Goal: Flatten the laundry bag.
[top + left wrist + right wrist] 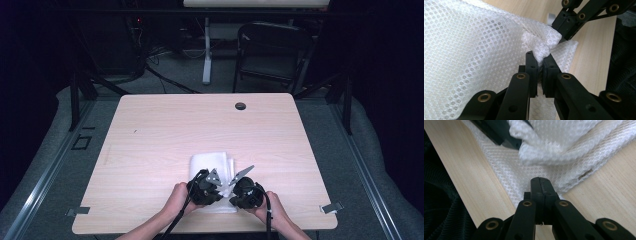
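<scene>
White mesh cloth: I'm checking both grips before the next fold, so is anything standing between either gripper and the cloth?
Nothing visible does. The left gripper is shut on a bunched fold of the white mesh cloth. The right gripper has its jaws together at the cloth's edge on the table; whether fabric is pinched there I cannot tell.

Two hand-held grippers, matte black throughout. Left gripper [214, 186] and right gripper [239, 187] each carry a grey three-cornered plate on top and trail a black cable toward the near edge. Jaws are flat black bars on linked arms, pinned with brass-coloured rivets (ringed, one per joint), with small bare screw holes beside them. Forearms bare; no sleeves visible.
</scene>
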Tool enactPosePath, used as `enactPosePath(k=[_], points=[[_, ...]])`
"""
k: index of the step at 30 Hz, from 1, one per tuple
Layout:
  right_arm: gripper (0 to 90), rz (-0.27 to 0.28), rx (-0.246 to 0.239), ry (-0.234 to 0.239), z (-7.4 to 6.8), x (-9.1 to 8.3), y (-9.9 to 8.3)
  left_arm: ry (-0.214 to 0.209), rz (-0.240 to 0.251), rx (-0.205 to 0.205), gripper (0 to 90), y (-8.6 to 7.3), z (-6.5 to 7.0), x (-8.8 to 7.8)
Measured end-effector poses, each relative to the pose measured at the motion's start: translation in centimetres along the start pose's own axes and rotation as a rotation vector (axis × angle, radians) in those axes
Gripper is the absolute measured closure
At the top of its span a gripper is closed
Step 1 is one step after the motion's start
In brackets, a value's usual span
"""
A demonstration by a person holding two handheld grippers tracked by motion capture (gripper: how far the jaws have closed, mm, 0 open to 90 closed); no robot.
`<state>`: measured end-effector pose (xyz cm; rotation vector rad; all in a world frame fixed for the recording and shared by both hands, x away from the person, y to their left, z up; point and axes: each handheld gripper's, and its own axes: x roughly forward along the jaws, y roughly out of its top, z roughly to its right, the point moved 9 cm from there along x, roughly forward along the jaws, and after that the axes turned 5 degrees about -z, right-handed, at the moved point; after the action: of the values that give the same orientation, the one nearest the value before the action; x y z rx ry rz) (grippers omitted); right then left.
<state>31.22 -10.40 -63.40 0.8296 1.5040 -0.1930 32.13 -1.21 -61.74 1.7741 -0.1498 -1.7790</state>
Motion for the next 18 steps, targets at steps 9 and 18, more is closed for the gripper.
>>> enactPosePath(k=[9, 18], points=[[90.0, -0.009, -0.016, -0.008, -0.2, 0.0, -0.1, 0.029, 0.048, -0.006, 85.6, 0.1, -0.3, -1.6], [90.0, -0.012, -0.02, -0.023, -0.1, 0.0, 0.0, 0.05, 0.079, -0.019, 85.7, -0.4, -1.0, -3.4]])
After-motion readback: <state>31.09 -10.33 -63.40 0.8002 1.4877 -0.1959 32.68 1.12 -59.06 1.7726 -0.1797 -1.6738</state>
